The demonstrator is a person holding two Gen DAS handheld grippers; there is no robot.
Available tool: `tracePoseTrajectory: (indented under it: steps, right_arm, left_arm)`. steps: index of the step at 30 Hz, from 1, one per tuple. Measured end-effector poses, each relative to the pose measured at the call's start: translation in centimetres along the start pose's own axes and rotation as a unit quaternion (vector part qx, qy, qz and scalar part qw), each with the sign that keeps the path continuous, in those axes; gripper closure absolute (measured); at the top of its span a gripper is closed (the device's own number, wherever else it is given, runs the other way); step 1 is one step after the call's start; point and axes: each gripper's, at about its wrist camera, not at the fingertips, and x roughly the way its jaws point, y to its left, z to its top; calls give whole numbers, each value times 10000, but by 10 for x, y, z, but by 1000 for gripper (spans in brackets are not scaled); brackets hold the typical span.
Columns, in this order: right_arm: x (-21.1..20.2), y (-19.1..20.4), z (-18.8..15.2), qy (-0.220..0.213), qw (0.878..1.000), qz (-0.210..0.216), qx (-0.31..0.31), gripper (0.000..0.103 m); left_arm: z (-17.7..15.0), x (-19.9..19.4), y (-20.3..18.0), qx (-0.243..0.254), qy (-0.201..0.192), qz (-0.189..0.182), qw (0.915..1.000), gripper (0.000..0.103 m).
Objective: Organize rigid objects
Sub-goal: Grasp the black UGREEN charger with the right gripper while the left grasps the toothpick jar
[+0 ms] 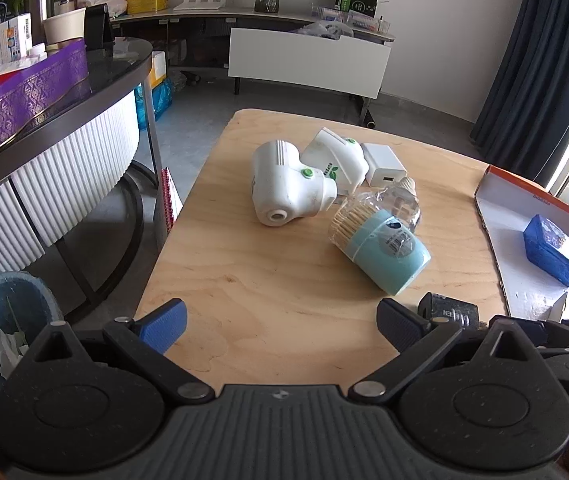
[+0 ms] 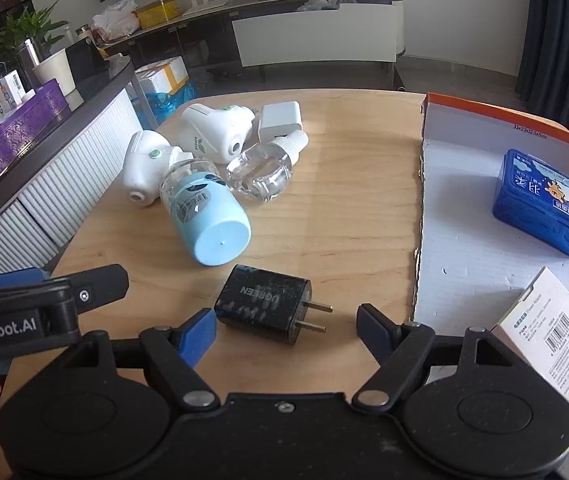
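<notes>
Charger (image 2: 262, 304), black, lies on my counter (image 2: 344, 200) just left of the box (image 2: 464, 248), between my right gripper's (image 2: 286, 330) wide jaws; stiff, light, probably slick: grip its flat sides, not prongs.

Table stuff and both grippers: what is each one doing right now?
Light blue toothpick jar: tipped on its side.
Clear plastic bottle: lying down, cap on.
Black plug charger: lying flat, not gripped.
Blue tin box: lid closed, inside the tray.
Left gripper: open, empty.
Right gripper: open around the charger.
</notes>
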Motion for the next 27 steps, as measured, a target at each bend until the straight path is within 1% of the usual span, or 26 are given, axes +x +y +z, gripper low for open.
tracePoseTrajectory:
  steps: [3,8,9,11,15,18,23,27]
  right_arm:
    - [5,9,2,-25,9997,-226,-120,11]
    - [12,20,0,-170,9986,-416,-266,10]
    - [12,21,-1,-203,9985,-409,-295,11]
    - [10,21,-3,-290,9983,-384,-314,25]
    - [6,17,-4,-350,9985,-320,-272,25]
    - [-1,12,-6,-377,9987,-280,-177,25]
    - [-24,3,-7,-626,9973,-327,-209,25]
    - [-42,-9,-8,-787,9960,-363,-196,25]
  left_arm:
    - [1,0,4,-44,-14,25,10000,0]
    - [2,1,9,-83,-18,45,10000,0]
    - [1,1,9,-88,-21,43,9999,0]
    - [2,2,9,-101,-12,31,9999,0]
    - [3,4,6,-100,-20,-39,9999,0]
    - [5,5,0,-72,-57,-178,9998,0]
    - [13,14,-20,-53,-98,-391,9992,0]
    - [23,31,-43,-138,-111,-328,9993,0]
